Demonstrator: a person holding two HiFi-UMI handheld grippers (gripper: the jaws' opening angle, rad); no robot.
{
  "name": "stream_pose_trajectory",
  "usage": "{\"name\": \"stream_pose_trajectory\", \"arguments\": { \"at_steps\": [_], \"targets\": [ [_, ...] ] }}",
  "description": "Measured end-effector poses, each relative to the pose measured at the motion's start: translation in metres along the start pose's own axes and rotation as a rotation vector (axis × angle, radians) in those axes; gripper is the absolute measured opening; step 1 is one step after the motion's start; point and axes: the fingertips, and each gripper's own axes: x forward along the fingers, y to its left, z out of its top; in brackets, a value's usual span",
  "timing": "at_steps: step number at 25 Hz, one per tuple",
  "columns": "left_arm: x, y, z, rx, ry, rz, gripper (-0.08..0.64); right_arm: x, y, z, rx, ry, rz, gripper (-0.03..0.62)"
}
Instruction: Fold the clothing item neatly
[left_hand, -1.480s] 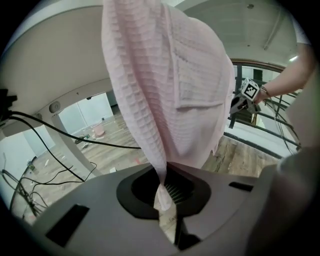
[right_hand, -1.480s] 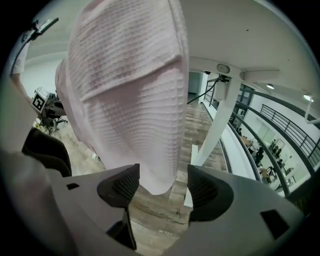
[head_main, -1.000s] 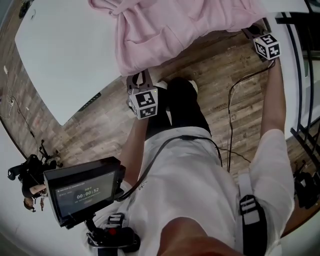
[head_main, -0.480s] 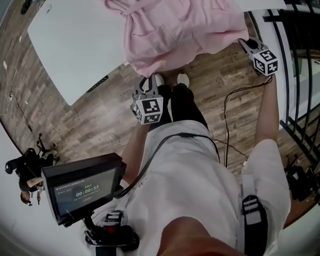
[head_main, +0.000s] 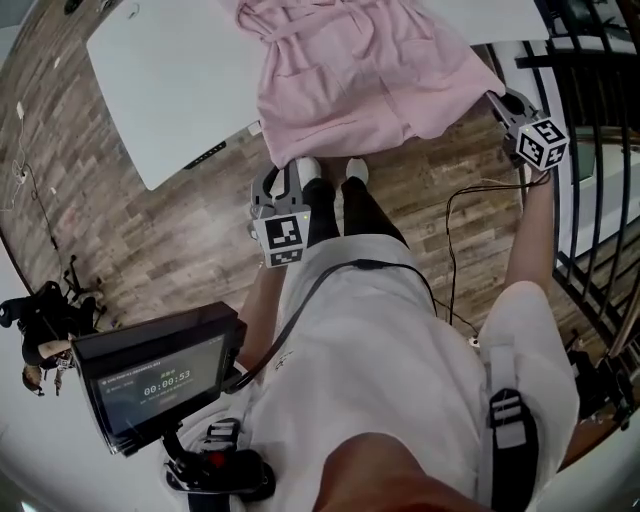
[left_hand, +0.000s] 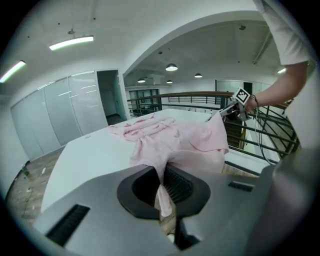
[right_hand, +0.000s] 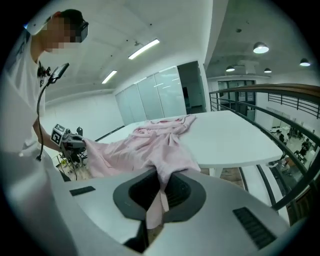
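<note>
Pinching near hem of pink garment (head_main: 360, 85) in left hand-held gripper (head_main: 285, 175) and right hand-held gripper (head_main: 506, 101), length laid far across counter (head_main: 170, 95).

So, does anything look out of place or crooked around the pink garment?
Nothing is damaged or spilled. The pink garment is only untidy: its far part lies bunched on the white table, while its near hem hangs past the edge, pinched by the left gripper and the right gripper.
</note>
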Motion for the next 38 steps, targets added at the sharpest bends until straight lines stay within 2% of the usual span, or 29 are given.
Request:
{"name": "stream_pose_trajectory", "arguments": {
  "at_steps": [3,7,11,14,21,26,29,32,38],
  "targets": [
    [-0.003,0.026,0.017,-0.039,-0.035,0.066,0.011,0.001,-0.013,0.028,0.003,-0.067,-0.002,0.009],
    [0.010,0.062,0.033,-0.064,-0.056,0.152,0.011,0.015,-0.037,0.063,-0.016,-0.136,-0.063,0.009],
    [0.028,0.077,0.050,-0.006,-0.051,0.200,0.011,0.023,-0.047,0.089,-0.043,-0.184,-0.122,0.009],
    [0.051,0.081,0.054,0.021,-0.025,0.192,0.011,0.031,-0.052,0.101,-0.072,-0.192,-0.170,0.009],
    [0.108,0.092,0.070,0.074,0.032,0.084,0.011,0.064,-0.070,0.125,-0.095,-0.161,-0.254,0.009],
    [0.125,0.106,0.083,0.068,0.042,0.058,0.011,0.072,-0.091,0.142,-0.106,-0.145,-0.290,0.009],
    [0.148,0.146,0.082,0.043,0.091,0.071,0.011,0.101,-0.121,0.156,-0.111,-0.084,-0.358,0.009],
    [0.180,0.182,0.066,0.031,0.155,0.089,0.011,0.137,-0.158,0.157,-0.125,-0.004,-0.433,0.009],
    [0.205,0.188,0.043,-0.001,0.225,0.072,0.011,0.179,-0.183,0.140,-0.197,0.127,-0.480,0.009]
  ]
}}
